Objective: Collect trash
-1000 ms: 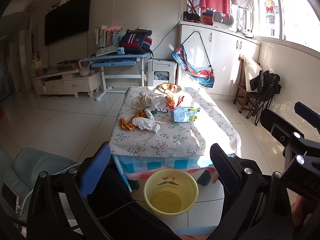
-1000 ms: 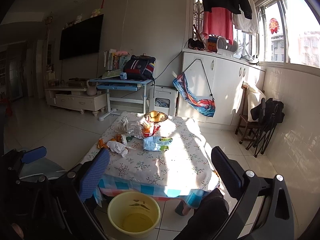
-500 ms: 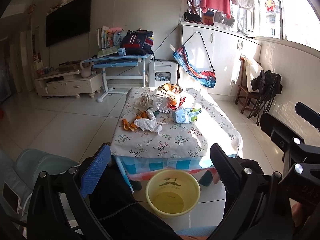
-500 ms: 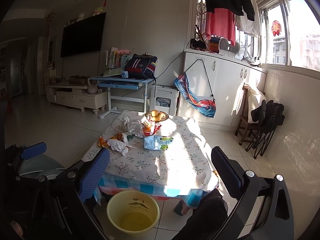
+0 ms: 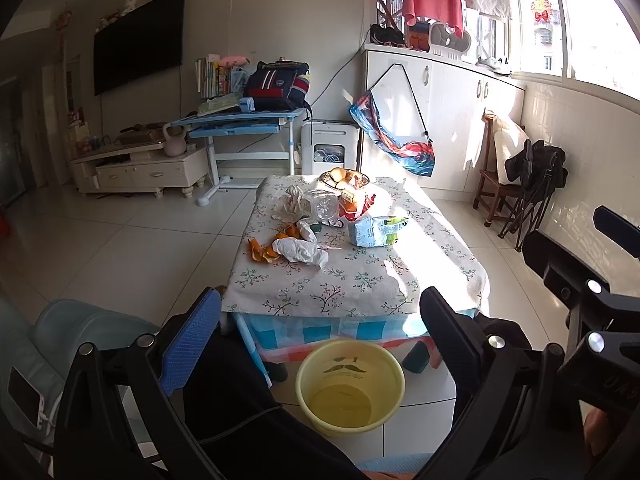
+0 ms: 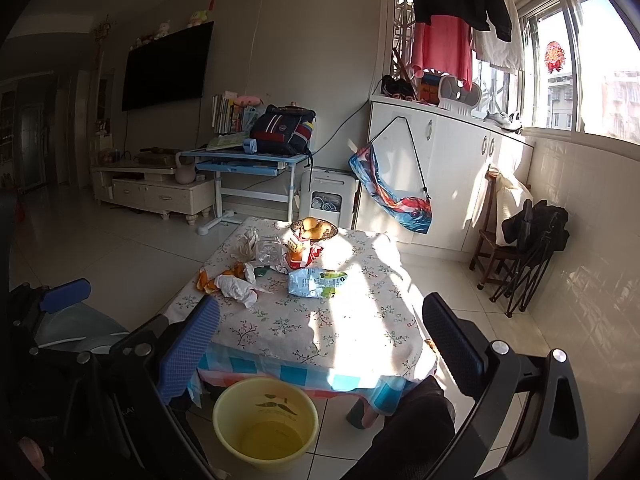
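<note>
From the left wrist camera, the left gripper [image 5: 320, 340] has its jaws spread wide and holds nothing. The yellow bucket [image 5: 350, 388] stands on the floor just below and between the fingers, with nothing visible in it. Beyond the fingertips, further ahead, is the low table [image 5: 360, 280] with a flowered cloth. The trash lies on its far half: a crumpled white tissue [image 5: 300, 251] with orange peel [image 5: 262, 254] just to its left, a pale blue snack bag [image 5: 374, 232] to the right, and a clear plastic bottle [image 5: 322, 206] behind them. The fruit bowl [image 5: 344, 178] at the far edge is probably not trash.

From the right wrist camera, the right gripper [image 6: 320, 344] is likewise wide open and empty. The bucket sits low and left of centre, near the blue-padded finger; the table fills the space ahead, the tissue forward-left and the snack bag almost straight ahead. What lies around the red packet [image 6: 298, 254] is hard to sort out in the glare.

The step in hand looks like the opening approach: nothing is picked yet. The next move calls for reaching one gripper forward over the table edge to the nearest piece, likely the tissue, closing on it and carrying it back down to the bucket.
</note>
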